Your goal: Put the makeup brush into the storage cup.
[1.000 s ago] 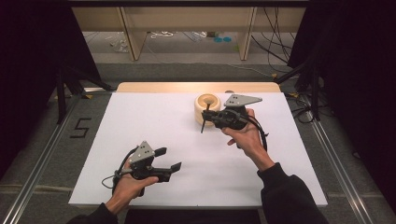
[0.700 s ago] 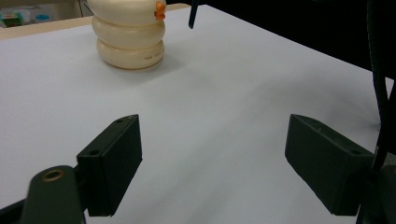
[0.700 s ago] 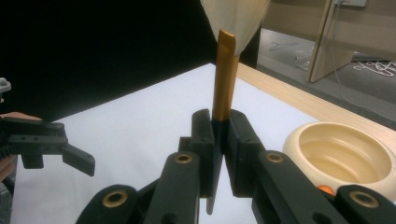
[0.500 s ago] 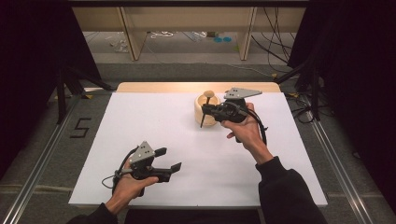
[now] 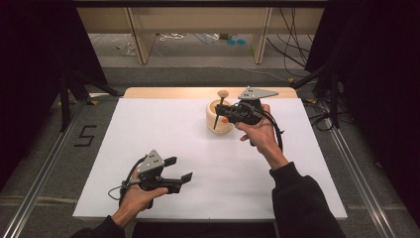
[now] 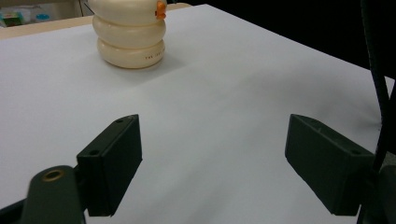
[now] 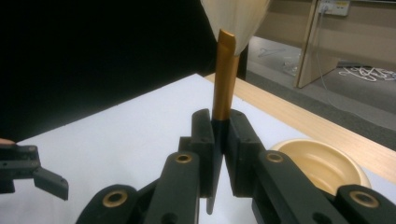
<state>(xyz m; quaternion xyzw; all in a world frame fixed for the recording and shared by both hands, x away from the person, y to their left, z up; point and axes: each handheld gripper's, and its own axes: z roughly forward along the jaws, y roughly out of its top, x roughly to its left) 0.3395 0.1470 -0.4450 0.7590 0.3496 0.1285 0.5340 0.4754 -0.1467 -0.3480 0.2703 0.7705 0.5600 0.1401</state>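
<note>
A brush with a black handle, gold ferrule (image 7: 223,79) and pale bristles (image 7: 236,18) stands almost upright, and my right gripper (image 7: 219,126) is shut on its handle. In the high view that right gripper (image 5: 227,112) hovers at the far middle of the table, with the brush head (image 5: 223,93) above a cream ribbed pot (image 5: 217,123) and the handle tip slanting down in front of it. The pot's open mouth (image 7: 322,165) lies below the right gripper. My left gripper (image 5: 179,169) rests open near the front left edge, nothing between its jaws (image 6: 212,168), facing the pot (image 6: 130,35).
The white table sheet (image 5: 163,129) has a wooden strip (image 5: 168,92) along its far edge. Beyond it the floor holds wooden shelf legs (image 5: 138,34) and loose cables (image 5: 173,37). Dark curtains stand on both sides. A "5" mark (image 5: 85,135) is on the floor at left.
The right hand has lifted slightly toward the far edge and turned the brush more upright, so its head now rises above the pot. The left gripper has not moved.
</note>
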